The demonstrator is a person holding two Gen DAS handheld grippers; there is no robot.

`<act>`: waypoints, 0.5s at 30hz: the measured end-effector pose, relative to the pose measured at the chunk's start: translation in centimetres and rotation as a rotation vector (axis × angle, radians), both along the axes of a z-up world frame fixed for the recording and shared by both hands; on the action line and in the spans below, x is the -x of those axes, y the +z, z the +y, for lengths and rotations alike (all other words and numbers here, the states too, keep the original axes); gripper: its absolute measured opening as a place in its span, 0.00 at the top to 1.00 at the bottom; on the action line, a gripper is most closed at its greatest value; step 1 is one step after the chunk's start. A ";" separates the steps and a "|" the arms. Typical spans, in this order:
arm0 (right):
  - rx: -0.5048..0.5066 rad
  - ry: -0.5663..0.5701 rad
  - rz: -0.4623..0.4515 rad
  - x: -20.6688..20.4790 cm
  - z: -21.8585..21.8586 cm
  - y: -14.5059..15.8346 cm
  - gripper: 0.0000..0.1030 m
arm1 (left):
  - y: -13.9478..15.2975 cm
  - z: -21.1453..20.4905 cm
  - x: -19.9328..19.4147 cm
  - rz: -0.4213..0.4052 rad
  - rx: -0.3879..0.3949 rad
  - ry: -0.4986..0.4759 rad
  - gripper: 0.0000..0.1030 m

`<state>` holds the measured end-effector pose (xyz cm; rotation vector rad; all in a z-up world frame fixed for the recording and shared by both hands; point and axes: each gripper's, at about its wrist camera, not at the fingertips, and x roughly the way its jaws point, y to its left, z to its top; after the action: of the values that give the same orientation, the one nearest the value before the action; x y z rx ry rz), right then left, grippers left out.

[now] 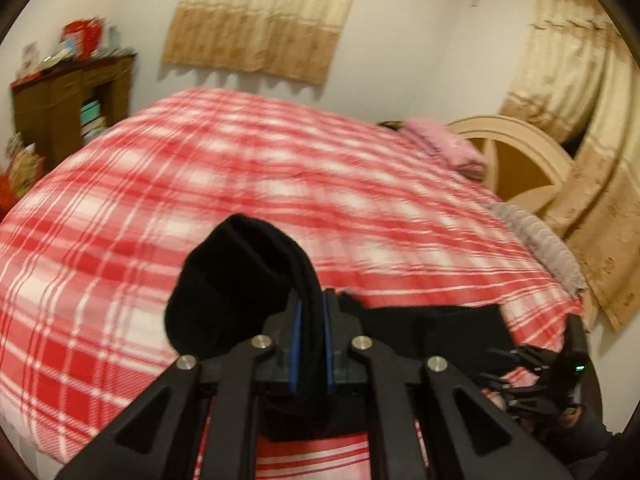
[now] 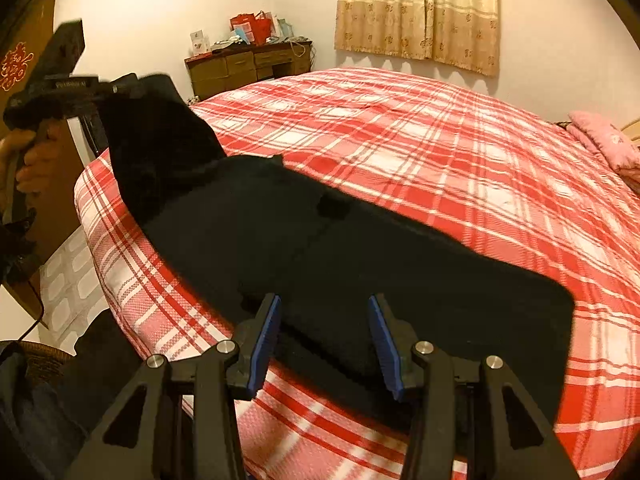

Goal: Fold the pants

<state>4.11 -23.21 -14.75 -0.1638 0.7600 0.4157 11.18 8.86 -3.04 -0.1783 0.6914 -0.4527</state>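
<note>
Item 1. Left hand-held gripper (image 1: 311, 320): blue pads (image 1: 296, 344) pressed together on a fold of the black pants (image 2: 360, 256). It points downward at a slant toward the bed (image 1: 280, 168). In the right wrist view this same tool appears at upper left, raised above the bed's corner, with the person's hand (image 2: 34, 164) wrapped around its grip. Fabric bunches forward of the pads in a rounded, drooping lobe; this view is motion-blurred.

Item 2. Right hand-held gripper (image 2: 324, 340): blue-lined fingers (image 2: 264, 344) spread apart, tilted down over the near edge of the pants. Dark cloth shows between and beyond the pads; whether the pads touch it cannot be told. In the left wrist view this tool shows only as a dark shape with a small green light at lower right.

Item 3. Pants, black, lying on the bed's red-and-white plaid cover along its near edge. Long axis runs from upper left to lower right in the right wrist view. The left end is lifted off the cover, hanging in a slack drape from the left hand-held gripper; the remainder lies flat. The right end finishes in a squared, rounded-corner edge, beside the right hand-held gripper.

Item 4. Surroundings: pink pillow (image 2: 604, 140) at the far right of the bed; wooden desk (image 2: 248, 66) with red bags against the far wall; beige curtain (image 2: 418, 12) above the bed.
</note>
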 end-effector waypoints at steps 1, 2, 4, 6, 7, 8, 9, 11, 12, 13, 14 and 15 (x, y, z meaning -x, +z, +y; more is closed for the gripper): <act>0.000 -0.009 -0.002 0.1 -0.7 0.3 0.54 | 0.6 -0.9 0.2 -0.015 0.004 -0.020 0.91; 0.001 -0.016 -0.002 0.2 -1.1 0.4 0.54 | 1.5 -2.1 0.4 -0.034 0.006 -0.045 0.91; 0.008 -0.044 -0.001 0.5 -2.6 0.6 0.54 | 3.0 -4.7 0.7 -0.065 0.018 -0.104 0.91; 0.010 -0.072 0.000 0.8 -3.9 0.7 0.54 | 4.2 -8.3 0.9 -0.091 0.022 -0.179 0.91; 0.004 -0.091 0.003 0.9 -4.8 0.7 0.54 | 4.4 -9.3 0.9 -0.096 0.020 -0.202 0.91; -0.006 -0.111 0.009 1.0 -5.8 0.6 0.54 | 4.7 -11.0 0.9 -0.099 0.017 -0.241 0.91; -0.011 -0.126 0.011 1.1 -6.4 0.6 0.54 | 4.8 -13.0 0.7 -0.098 0.017 -0.281 0.91; -0.026 -0.169 0.014 1.3 -7.9 0.5 0.54 | 4.7 -16.2 0.6 -0.093 0.008 -0.341 0.91; -0.037 -0.187 0.016 1.4 -8.7 0.4 0.54 | 4.4 -17.8 0.6 -0.085 -0.002 -0.369 0.91; -0.052 -0.206 0.020 1.5 -9.5 0.4 0.54 | 4.2 -18.9 0.6 -0.078 -0.009 -0.386 0.91; -0.060 -0.221 0.022 1.5 -10.1 0.3 0.54 | 3.7 -20.4 0.6 -0.065 -0.016 -0.412 0.91; -0.066 -0.240 0.023 1.6 -10.8 0.2 0.54 | 2.9 -22.4 0.5 -0.045 -0.026 -0.443 0.91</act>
<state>2.50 -34.00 -14.56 -0.0055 0.7776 0.2142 10.67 -13.50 -0.18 0.0122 0.6919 -0.8679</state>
